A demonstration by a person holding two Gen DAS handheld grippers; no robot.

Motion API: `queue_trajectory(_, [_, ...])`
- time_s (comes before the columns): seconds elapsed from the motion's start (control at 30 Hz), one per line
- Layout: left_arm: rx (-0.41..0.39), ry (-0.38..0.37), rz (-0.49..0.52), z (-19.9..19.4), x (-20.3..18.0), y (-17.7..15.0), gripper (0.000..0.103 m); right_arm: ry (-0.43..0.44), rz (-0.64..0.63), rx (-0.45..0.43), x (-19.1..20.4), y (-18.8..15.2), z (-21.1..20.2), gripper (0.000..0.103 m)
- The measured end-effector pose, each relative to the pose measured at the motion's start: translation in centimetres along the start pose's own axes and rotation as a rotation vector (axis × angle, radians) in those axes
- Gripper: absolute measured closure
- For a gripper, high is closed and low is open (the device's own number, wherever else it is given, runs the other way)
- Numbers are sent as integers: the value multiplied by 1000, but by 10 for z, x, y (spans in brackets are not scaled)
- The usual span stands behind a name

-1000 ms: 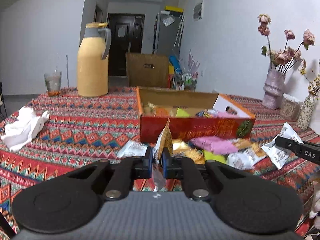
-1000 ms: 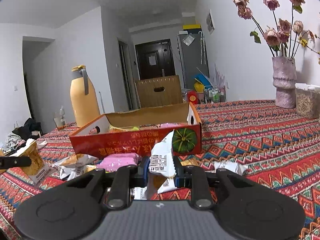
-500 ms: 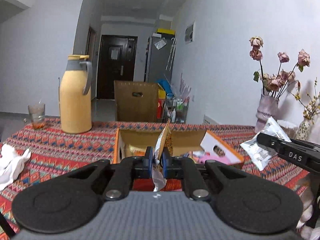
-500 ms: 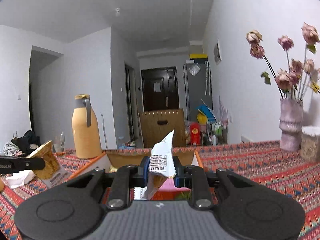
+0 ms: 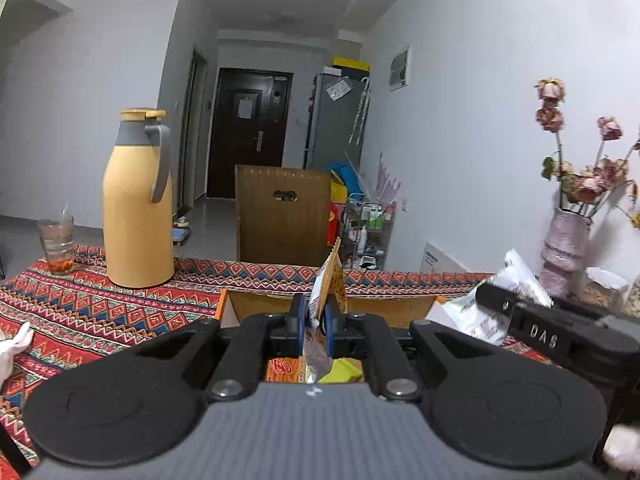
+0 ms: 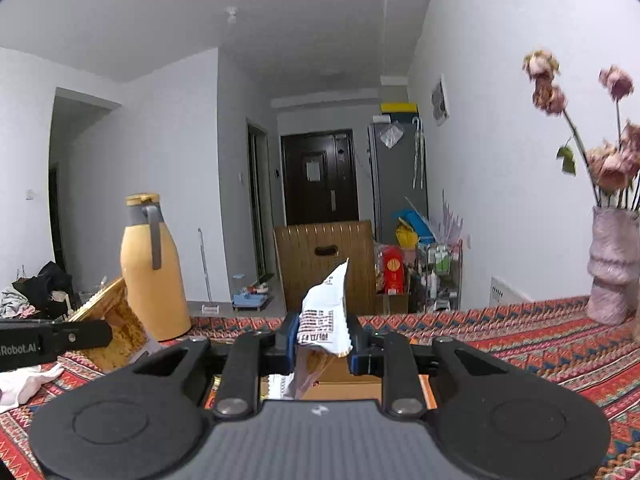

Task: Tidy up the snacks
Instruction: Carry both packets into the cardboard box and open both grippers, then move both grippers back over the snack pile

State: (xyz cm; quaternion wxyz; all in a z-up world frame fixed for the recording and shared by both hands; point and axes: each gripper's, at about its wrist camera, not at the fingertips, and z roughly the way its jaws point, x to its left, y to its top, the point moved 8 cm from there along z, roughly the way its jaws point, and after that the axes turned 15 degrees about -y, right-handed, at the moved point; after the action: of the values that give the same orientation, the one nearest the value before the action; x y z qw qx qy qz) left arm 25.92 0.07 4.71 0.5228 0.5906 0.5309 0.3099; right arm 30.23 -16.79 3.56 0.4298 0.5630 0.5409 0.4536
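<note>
Crinkly white packet [image 6: 326,316], foil-edged

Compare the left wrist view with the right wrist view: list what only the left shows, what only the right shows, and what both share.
Only the left wrist view: a drinking glass beside the flask, and coloured packets down inside the cardboard box.

Only the right wrist view: a heap of clothes at far left and a mop against the wall.

Both: the yellow flask, dark door, brown chair, flower vase, patterned tablecloth, and each gripper's jaws shut on a snack: left gripper on the orange packet, right gripper on the white packet.
</note>
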Motion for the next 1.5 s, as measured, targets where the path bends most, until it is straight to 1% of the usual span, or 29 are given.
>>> queue_trajectory(0.17, [13,17,-29,25,14,-17,93,-33,24,39,-3,-21,34,80])
queue_trajectory(0.3, [69,14,-45,43,24,-31,93,-21,17,80,-2,-36,49,80])
queue_trajectory(0.43, [111,17,-72,51,32,-43,91,-19,-28,116,7,-53,60,80])
queue_trajectory(0.47, [119,19,-71,51,32,-46,85,-19,-33,134,8,-58,63,80])
queue_trajectory(0.5, [125,17,-70,51,32,-49,68,-22,-36,145,9,-62,63,80])
queue_trajectory(0.53, [126,20,-72,51,32,-51,56,-25,-37,157,8,-65,64,79])
queue_trajectory(0.57, [117,35,-70,48,33,-51,34,-28,-37,169,7,-68,65,73])
queue_trajectory(0.6, [105,49,-67,47,33,-50,22,-31,-36,184,6,-70,66,64])
queue_trajectory(0.63, [93,55,-66,44,34,-49,18,-40,-32,197,4,-72,66,39])
queue_trajectory(0.67, [85,56,-72,41,35,-48,9,-56,-26,200,1,-73,67,15])
queue_trajectory(0.7, [76,60,-79,38,35,-47,0,-72,-20,198,-2,-74,66,6])
queue_trajectory(0.73, [64,74,-82,36,36,-45,0,-85,-15,198,-5,-74,66,0])
queue_trajectory(0.87, [61,83,-77,33,37,-44,0,-97,23,201,-13,-70,62,0])
queue_trajectory(1.2, [57,96,-67,28,30,-41,0,-91,11,181,-13,-61,53,0])
queue_trajectory(1.5, [7,114,-42,0,14,-17,0,-100,-13,141,-11,-43,38,0])
